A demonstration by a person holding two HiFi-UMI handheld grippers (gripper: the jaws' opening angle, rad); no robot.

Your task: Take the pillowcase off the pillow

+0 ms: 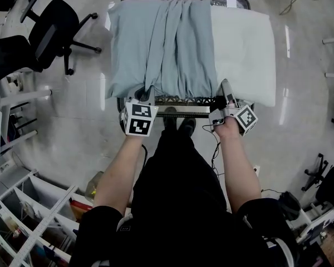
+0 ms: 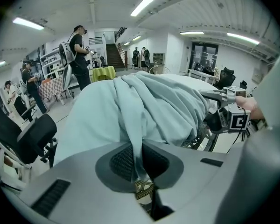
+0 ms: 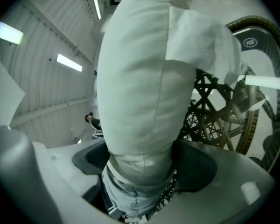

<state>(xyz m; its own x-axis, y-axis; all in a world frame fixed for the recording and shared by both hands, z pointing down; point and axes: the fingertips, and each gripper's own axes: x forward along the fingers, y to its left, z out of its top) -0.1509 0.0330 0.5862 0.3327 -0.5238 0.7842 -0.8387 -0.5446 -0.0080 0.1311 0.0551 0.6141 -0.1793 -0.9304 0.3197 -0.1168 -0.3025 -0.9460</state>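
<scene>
A light blue pillowcase (image 1: 161, 49) lies bunched in folds over the left part of a white pillow (image 1: 242, 49), whose right part is bare. Both rest on a wire table (image 1: 183, 100). My left gripper (image 1: 145, 95) is at the near left edge, shut on a fold of the pillowcase (image 2: 144, 106), which runs pinched between the pads of that gripper (image 2: 136, 164). My right gripper (image 1: 227, 90) is at the near right. In the right gripper view its jaws (image 3: 140, 171) stand wide around the pillow's near end (image 3: 144, 78), with a bit of blue cloth (image 3: 130, 197) low between them.
The wire table's lattice (image 3: 214, 111) shows under the pillow. A black office chair (image 1: 53, 29) stands on the floor to the far left and white shelving (image 1: 28, 204) at the near left. Several people (image 2: 79, 55) stand further off in the room.
</scene>
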